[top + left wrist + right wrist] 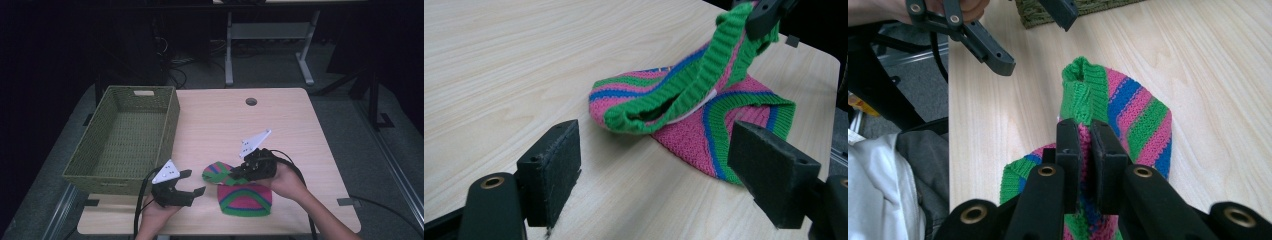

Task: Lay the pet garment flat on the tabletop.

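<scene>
A knitted hat (243,196) with pink, green and blue stripes lies near the table's front edge, its green band (684,92) lifted and folded over. My right gripper (239,171) is shut on that raised band (1083,97), pinching the knit between its pads (1069,145). Left of the hat, my left gripper (192,182) hovers low over the table, jaws wide open with nothing between them. In the left gripper view its pads (555,170) frame the hat (704,135) from a short way off.
An empty olive woven basket (168,131) stands on the table's left side, just behind my left gripper. A round cable hole (251,101) sits near the far edge of the wooden table (280,125). Desk legs and cables are on the floor beyond.
</scene>
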A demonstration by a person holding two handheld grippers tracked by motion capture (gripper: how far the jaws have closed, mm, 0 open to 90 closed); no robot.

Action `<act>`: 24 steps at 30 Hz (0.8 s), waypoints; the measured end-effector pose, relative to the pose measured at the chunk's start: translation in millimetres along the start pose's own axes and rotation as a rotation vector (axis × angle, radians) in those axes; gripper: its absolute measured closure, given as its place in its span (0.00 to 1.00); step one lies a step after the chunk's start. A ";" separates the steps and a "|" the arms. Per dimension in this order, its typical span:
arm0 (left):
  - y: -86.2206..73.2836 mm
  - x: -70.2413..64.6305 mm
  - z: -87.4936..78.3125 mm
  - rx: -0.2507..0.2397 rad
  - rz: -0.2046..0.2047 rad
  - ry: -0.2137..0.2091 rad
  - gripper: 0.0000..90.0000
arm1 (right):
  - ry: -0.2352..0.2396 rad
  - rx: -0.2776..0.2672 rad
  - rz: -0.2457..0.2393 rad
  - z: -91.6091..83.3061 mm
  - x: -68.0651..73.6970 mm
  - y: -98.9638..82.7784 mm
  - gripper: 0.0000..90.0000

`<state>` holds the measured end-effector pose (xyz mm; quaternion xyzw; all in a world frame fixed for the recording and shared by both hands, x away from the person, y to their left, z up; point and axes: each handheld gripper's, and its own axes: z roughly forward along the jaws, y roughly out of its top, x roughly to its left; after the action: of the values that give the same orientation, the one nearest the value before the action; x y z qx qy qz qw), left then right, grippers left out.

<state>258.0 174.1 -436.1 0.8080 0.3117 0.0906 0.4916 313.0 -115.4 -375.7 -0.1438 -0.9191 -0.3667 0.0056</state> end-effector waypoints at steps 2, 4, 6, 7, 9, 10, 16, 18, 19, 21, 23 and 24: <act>0.2 0.0 0.7 0.006 0.003 -0.006 0.24 | 0.003 -0.001 -0.001 -4.2 0.3 0.4 0.93; 0.2 -0.1 1.8 0.008 0.004 -0.011 0.24 | 0.001 -0.007 0.001 -7.2 1.0 1.3 0.93; 0.5 -0.8 3.4 0.004 0.000 -0.013 0.24 | 0.004 -0.009 -0.008 -10.4 1.7 2.7 0.93; 0.7 -1.2 4.0 0.005 0.001 -0.020 0.25 | 0.003 -0.012 -0.012 -12.2 1.7 3.3 0.93; 1.3 -2.8 5.2 0.018 0.011 -0.019 0.26 | 0.006 -0.019 -0.014 -15.9 1.9 4.5 0.93; 1.4 -3.7 5.7 0.019 0.015 -0.021 0.26 | 0.004 -0.024 -0.016 -18.1 1.9 4.8 0.93; 3.6 -6.0 9.7 0.010 0.030 -0.031 0.28 | 0.022 -0.045 -0.006 -28.7 2.3 4.4 0.93; 4.4 -4.9 13.9 0.018 0.021 -0.043 0.31 | 0.027 -0.041 -0.013 -30.4 2.0 4.9 0.93; 5.1 -4.0 17.0 0.028 0.023 -0.044 0.32 | 0.028 -0.038 -0.013 -31.3 1.6 5.5 0.93; 6.7 -3.5 22.5 0.043 0.022 -0.048 0.32 | 0.028 -0.040 -0.026 -33.0 0.5 6.5 0.93; 8.2 -4.6 27.1 0.057 0.023 -0.049 0.34 | 0.034 -0.051 -0.026 -36.9 0.1 7.6 0.93; 8.8 -5.5 28.7 0.059 0.025 -0.049 0.34 | 0.037 -0.053 -0.028 -38.7 0.0 8.2 0.93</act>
<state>270.3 146.8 -442.1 0.8281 0.2920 0.0678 0.4737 311.5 -135.9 -341.9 -0.1243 -0.9107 -0.3937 0.0134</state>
